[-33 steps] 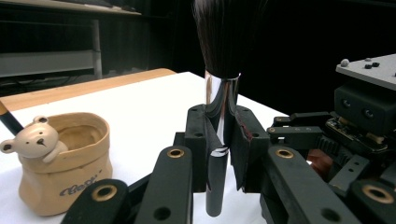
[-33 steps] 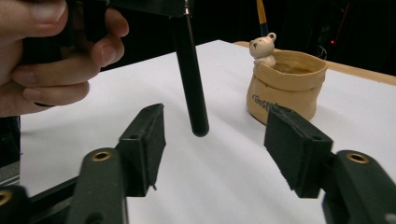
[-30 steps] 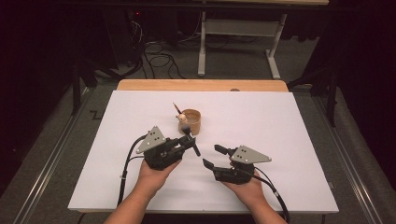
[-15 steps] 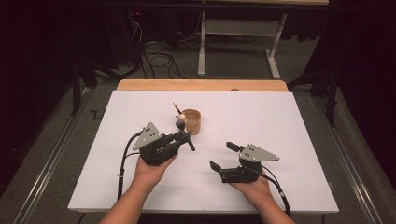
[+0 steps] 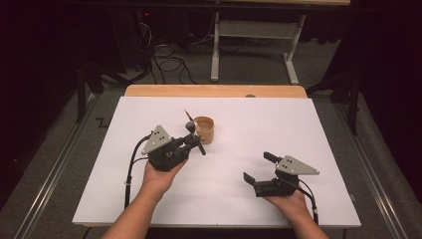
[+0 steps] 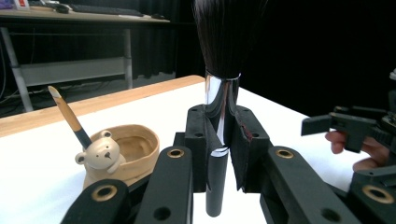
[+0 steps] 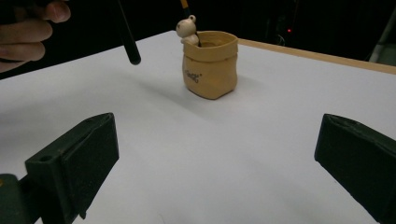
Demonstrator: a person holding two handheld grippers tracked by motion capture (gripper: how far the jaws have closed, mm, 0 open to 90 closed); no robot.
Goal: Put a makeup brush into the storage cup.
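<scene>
My left gripper (image 5: 194, 142) is shut on a large black-handled brush (image 6: 222, 93) at its silver ferrule, with the dark bristles pointing up and away. Just beyond it stands a tan pot (image 5: 205, 130) with a small bear figure (image 6: 102, 154) on its rim and a thin brush (image 6: 70, 116) leaning inside. My right gripper (image 5: 259, 167) rests low at the front right; its jaws have just been opening and now stand wide with nothing between them. In the right gripper view the pot (image 7: 212, 65) stands ahead of the gripper (image 7: 215, 158), and the brush's handle end (image 7: 128, 42) hangs at upper left.
A white sheet (image 5: 308, 144) covers the table, with a wooden strip (image 5: 214, 90) along the far edge. Beyond it stand a desk's legs (image 5: 215, 50) and floor cables (image 5: 169, 55). Metal rails (image 5: 54, 169) run beside the table.
My right gripper has drawn away to the right from the left gripper and its jaws have opened wide. The left gripper keeps the brush near the pot, hardly moved.
</scene>
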